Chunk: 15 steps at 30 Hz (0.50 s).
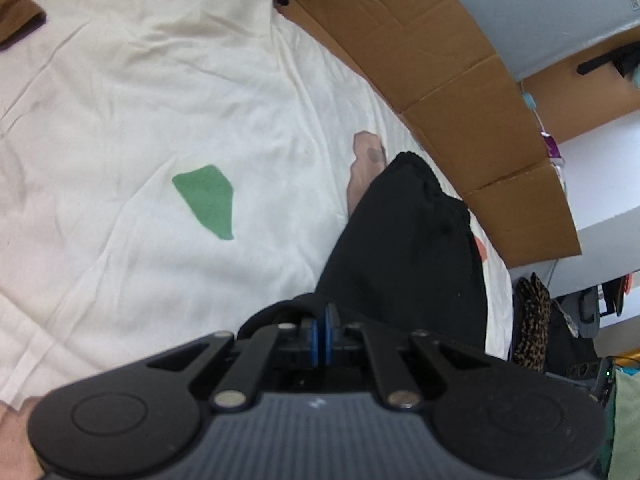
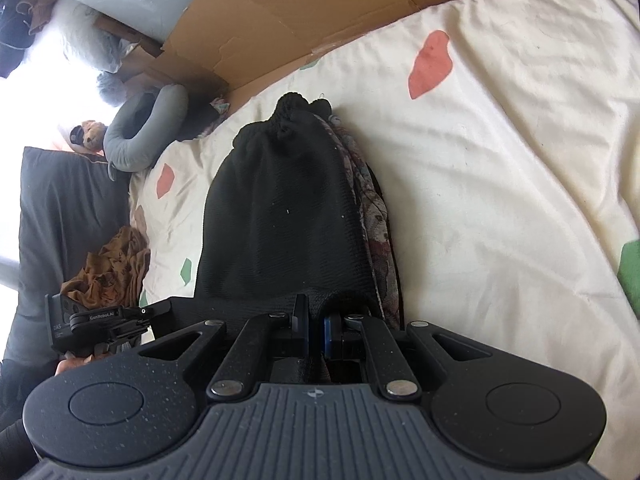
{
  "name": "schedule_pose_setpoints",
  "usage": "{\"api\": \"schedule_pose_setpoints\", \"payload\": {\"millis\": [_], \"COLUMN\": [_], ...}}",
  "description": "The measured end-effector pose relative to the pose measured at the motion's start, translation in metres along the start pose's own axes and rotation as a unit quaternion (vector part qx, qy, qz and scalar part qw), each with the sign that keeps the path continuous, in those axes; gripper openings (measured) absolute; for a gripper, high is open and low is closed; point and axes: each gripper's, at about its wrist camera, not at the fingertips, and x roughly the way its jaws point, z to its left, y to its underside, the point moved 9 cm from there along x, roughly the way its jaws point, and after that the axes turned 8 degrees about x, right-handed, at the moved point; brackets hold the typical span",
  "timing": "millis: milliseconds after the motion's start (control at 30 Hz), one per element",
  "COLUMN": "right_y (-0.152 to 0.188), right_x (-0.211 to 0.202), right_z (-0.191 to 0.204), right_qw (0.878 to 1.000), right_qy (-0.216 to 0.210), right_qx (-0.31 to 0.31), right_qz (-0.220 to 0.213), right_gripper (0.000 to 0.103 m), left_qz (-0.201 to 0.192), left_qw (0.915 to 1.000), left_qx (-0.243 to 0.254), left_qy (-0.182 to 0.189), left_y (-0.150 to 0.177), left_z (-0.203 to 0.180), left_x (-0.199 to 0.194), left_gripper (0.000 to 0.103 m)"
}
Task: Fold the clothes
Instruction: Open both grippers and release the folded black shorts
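The black garment [image 2: 280, 208] lies on the cream bedsheet [image 2: 500, 160], and it hangs up from the sheet into both claws. The left gripper [image 1: 324, 326] has its blue pads pressed together on the near edge of the garment. The right gripper [image 2: 316, 330] also pinches this edge, with black cloth between its jaws. A cardboard sheet [image 2: 300, 12] stands beyond the garment, and a brown cloth [image 2: 112, 272] lies left of it.
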Motion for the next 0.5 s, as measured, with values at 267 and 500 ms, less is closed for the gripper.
{"api": "schedule_pose_setpoints", "payload": {"millis": [267,500], "right_y": [-0.010,-0.018], "right_x": [0.000,0.003], "right_z": [0.002,-0.006], "right_qw": [1.000,1.000], "right_qy": [0.005,0.016], "right_qx": [-0.002,0.008], "right_qz": [-0.007,-0.013], "right_gripper": [0.005,0.005], "left_qz": [-0.010,-0.012], "left_qw": [0.9998,0.9998], "left_qx": [0.014,0.009], "left_qy": [0.005,0.008], "left_y": [-0.012,-0.022], "left_z": [-0.009,-0.006], "left_x": [0.000,0.016], "left_gripper": [0.003,0.004]}}
